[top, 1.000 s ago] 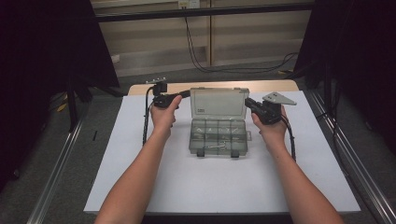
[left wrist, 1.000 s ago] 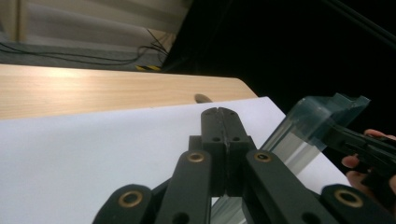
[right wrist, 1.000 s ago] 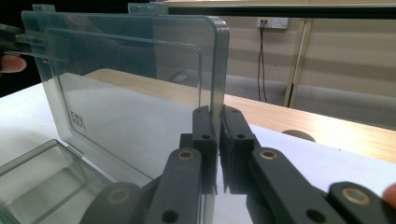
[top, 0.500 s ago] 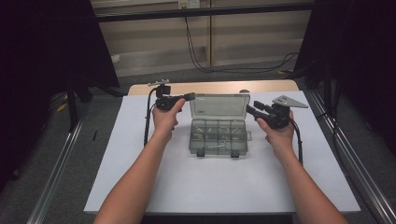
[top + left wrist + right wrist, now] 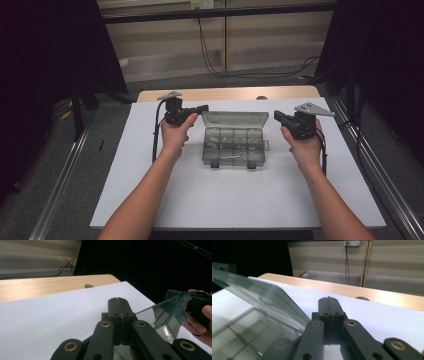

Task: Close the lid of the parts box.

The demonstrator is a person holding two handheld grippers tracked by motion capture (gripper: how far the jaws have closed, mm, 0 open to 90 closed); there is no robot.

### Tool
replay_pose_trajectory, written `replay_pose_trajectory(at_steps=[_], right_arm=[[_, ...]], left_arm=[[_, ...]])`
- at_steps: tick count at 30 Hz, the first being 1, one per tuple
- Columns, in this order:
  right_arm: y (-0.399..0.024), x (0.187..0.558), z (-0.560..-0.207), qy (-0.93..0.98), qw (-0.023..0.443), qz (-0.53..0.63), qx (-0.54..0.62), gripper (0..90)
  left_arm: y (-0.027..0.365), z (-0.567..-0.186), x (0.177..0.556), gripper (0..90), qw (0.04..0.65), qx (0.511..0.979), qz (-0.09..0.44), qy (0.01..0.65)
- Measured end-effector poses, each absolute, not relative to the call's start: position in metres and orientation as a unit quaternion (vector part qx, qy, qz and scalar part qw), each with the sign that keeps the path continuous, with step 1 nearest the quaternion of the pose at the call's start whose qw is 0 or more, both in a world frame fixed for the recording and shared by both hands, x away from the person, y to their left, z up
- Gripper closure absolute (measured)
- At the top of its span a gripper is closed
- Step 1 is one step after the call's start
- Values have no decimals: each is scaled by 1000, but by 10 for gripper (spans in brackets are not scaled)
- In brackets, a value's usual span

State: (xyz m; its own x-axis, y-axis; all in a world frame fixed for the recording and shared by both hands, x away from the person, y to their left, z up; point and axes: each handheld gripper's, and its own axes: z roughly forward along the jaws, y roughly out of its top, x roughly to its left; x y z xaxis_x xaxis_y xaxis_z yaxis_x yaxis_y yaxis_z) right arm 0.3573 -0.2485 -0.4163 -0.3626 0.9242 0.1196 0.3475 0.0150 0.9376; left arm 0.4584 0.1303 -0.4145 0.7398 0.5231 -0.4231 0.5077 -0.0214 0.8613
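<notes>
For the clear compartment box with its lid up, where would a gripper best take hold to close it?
Probably the raised lid of the compartment box, at its free top edge. It stands tilted back from the rear hinge, a thin flat panel that two jaws can pinch. Come from a side end: the left gripper is already beside its left corner, jaws shut and empty; the right gripper stands clear, also shut.
</notes>
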Motion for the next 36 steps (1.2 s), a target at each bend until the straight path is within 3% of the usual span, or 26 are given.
replay_pose_trajectory(at_steps=[10,36], right_arm=[[-241,347,-409,657,261,531,468,900],[-217,298,-435,687,244,529,435,900]], left_arm=[[131,-413,435,900,589,731,24,343],[137,-427,378,900,560,763,74,314]])
